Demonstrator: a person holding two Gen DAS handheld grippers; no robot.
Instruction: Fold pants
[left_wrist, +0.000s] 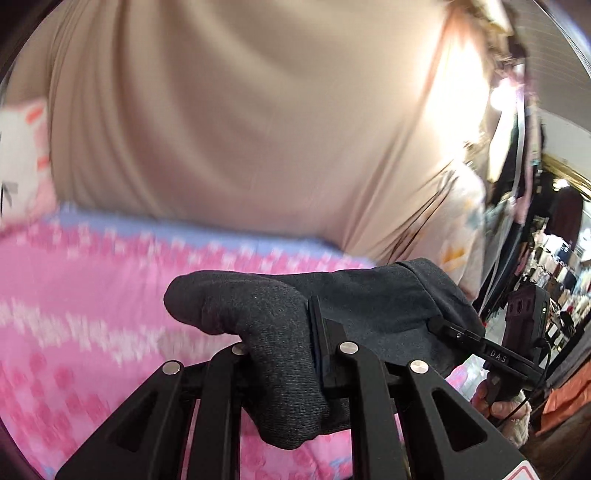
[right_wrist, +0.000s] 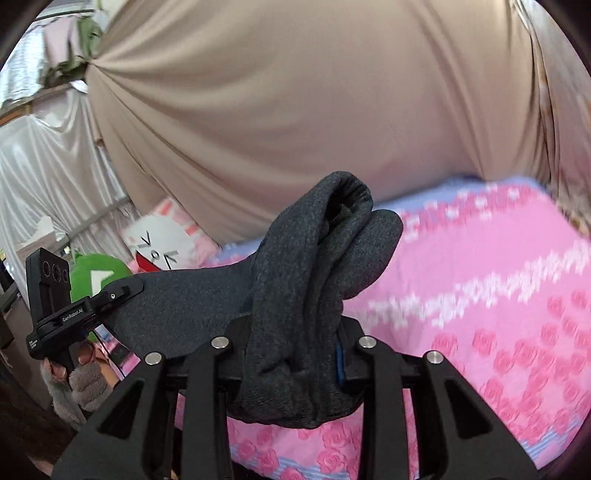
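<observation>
Both grippers, left gripper (left_wrist: 280, 354) and right gripper (right_wrist: 291, 343), pinch bunched dark grey pants (right_wrist: 295, 295) above the pink bedspread (right_wrist: 480, 295). Soft, light, floppy knit, I'd say; best held at the waistband corners.

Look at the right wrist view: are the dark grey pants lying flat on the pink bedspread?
No: the pants hang bunched in the right tongs, lifted above the pink bedspread.

The left tool (left_wrist: 284, 354) grips bunched dark grey pants (left_wrist: 369, 295) above a pink bedsheet (left_wrist: 92, 314).
</observation>
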